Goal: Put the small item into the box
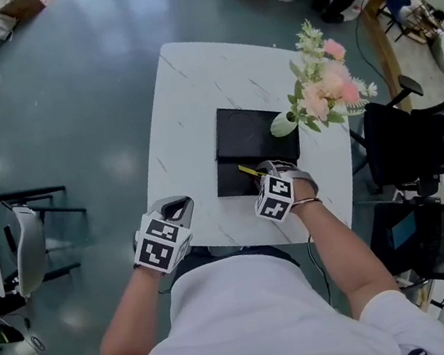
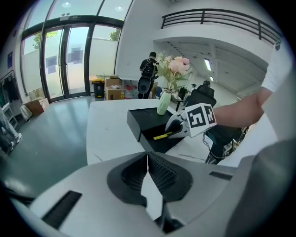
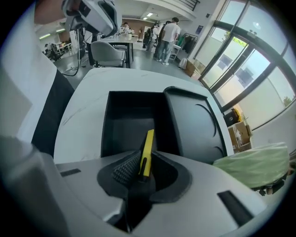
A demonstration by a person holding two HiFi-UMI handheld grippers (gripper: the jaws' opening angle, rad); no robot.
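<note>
A slim yellow item (image 3: pixel 147 152) is pinched between the jaws of my right gripper (image 3: pixel 144 170), its tip pointing over the open black box (image 3: pixel 129 127). From the head view the yellow item (image 1: pixel 249 170) sticks out of the right gripper (image 1: pixel 262 176) above the box's near compartment (image 1: pixel 235 180). The box lid (image 3: pixel 194 125) lies flat beside the tray. My left gripper (image 1: pixel 176 211) rests at the table's near left edge, jaws together with nothing in them. In the left gripper view its jaws (image 2: pixel 149 169) meet, and the yellow item (image 2: pixel 163 135) shows ahead.
A pale green vase with pink flowers (image 1: pixel 321 91) stands just right of the box on the white table (image 1: pixel 186 103). Black office chairs (image 1: pixel 423 142) crowd the table's right side. A grey chair (image 1: pixel 25 243) stands to the left. People stand far off in the room.
</note>
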